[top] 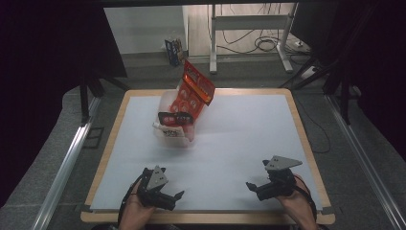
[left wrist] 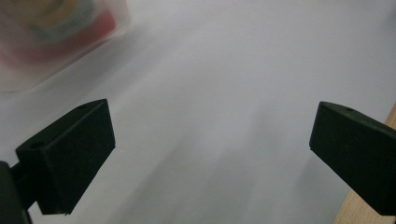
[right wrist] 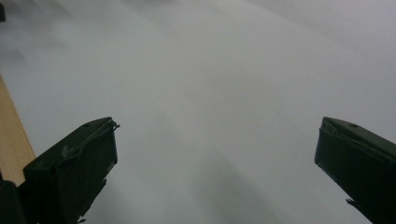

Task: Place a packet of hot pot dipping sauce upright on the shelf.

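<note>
Left gripper (top: 178, 196): at the near left edge of the desk, held in the person's left hand (top: 136, 213); its fingers (left wrist: 70, 158) stand wide apart with nothing between them.
Right gripper (top: 253, 187): at the near right, in the right hand (top: 299, 203); fingers (right wrist: 74, 168) also spread wide and empty, over bare white surface.
Desk (top: 249, 129): wood-edged top under a white sheet, bare between the grippers and the goods.
Thing in hand: a translucent plastic tub (top: 171, 130) towards the far left of the desk, well apart from both grippers, with a red-orange printed snack packet (top: 194, 91) standing tilted in it and sticking out above its rim.
Handling, as I judge it: the packet looks light, thin and crinkly, likely slippery (a firm pinch could crease it); take it by the free upper edge. The tub seems light and fairly stiff, likely to slide unless its rim is steadied.
Hard to make out: the packet's lower part sits inside the tub; the labels are too small to read; the left gripper view catches the tub (left wrist: 51, 37) blurred and cut off at the corner.
</note>
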